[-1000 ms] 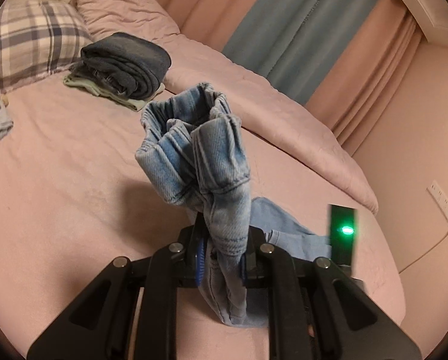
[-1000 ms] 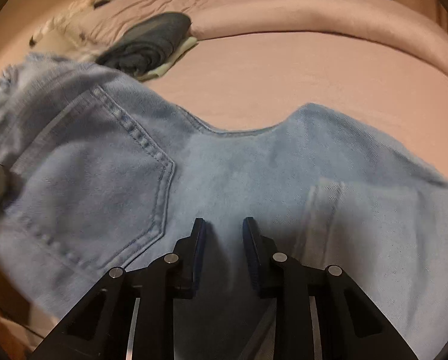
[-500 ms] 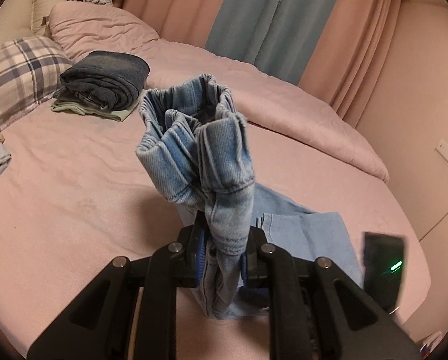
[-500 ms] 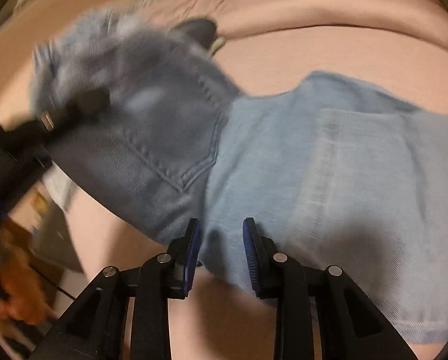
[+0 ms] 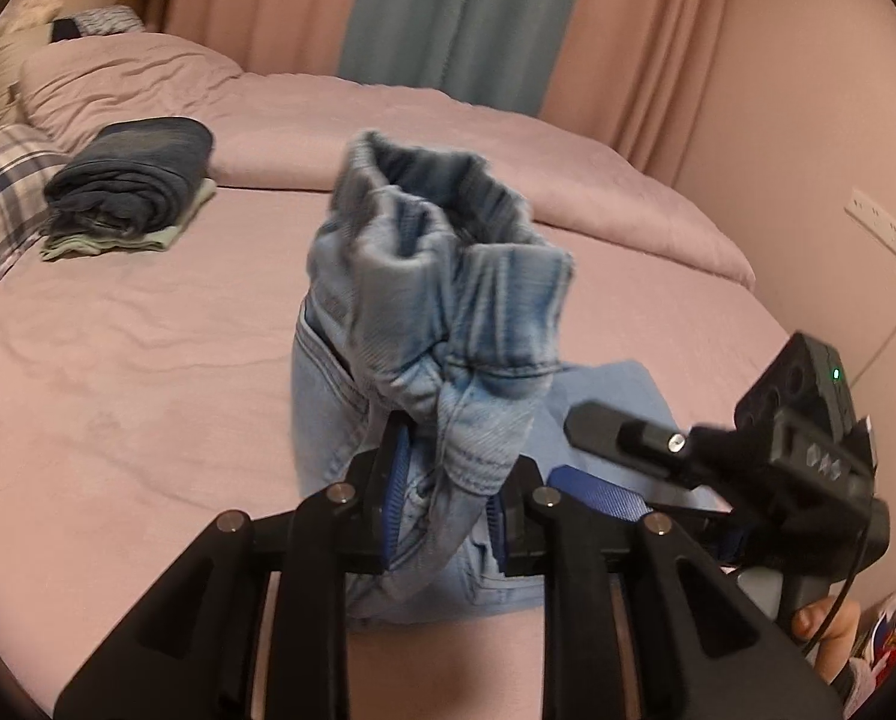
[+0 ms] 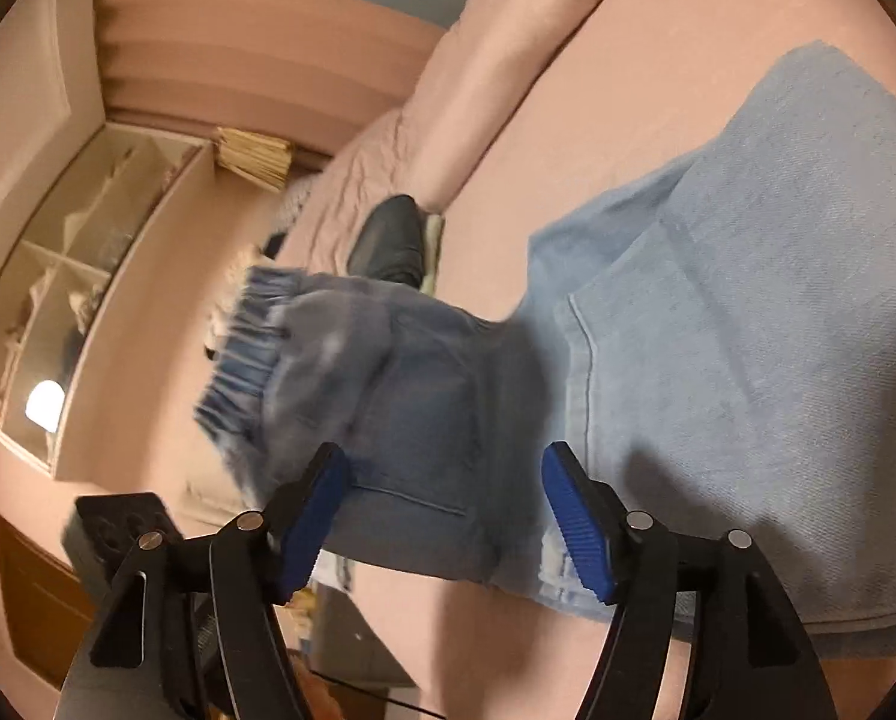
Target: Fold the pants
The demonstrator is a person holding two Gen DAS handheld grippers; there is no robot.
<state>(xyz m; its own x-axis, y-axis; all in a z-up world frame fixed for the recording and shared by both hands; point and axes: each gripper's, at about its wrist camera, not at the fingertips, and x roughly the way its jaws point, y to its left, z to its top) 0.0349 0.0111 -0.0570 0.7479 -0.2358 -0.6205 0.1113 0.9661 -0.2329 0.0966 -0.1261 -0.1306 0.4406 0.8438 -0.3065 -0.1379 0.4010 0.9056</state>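
My left gripper (image 5: 448, 498) pinches the bunched waistband of the jeans (image 5: 441, 324) between its fingers (image 5: 395, 489), though the jaws have just been easing apart; the denim stands up from the pinch so I can steer the fold. My right gripper (image 6: 448, 522) has fingers (image 6: 577, 531) spread wide, just opened, hovering over the denim with nothing pressed; I judge it has let go to take a new hold. The rest of the jeans lies flat at the near edge of the bed (image 5: 147, 360). A folded stack (image 5: 129, 180) sits toward the far-left corner, by the pillows.
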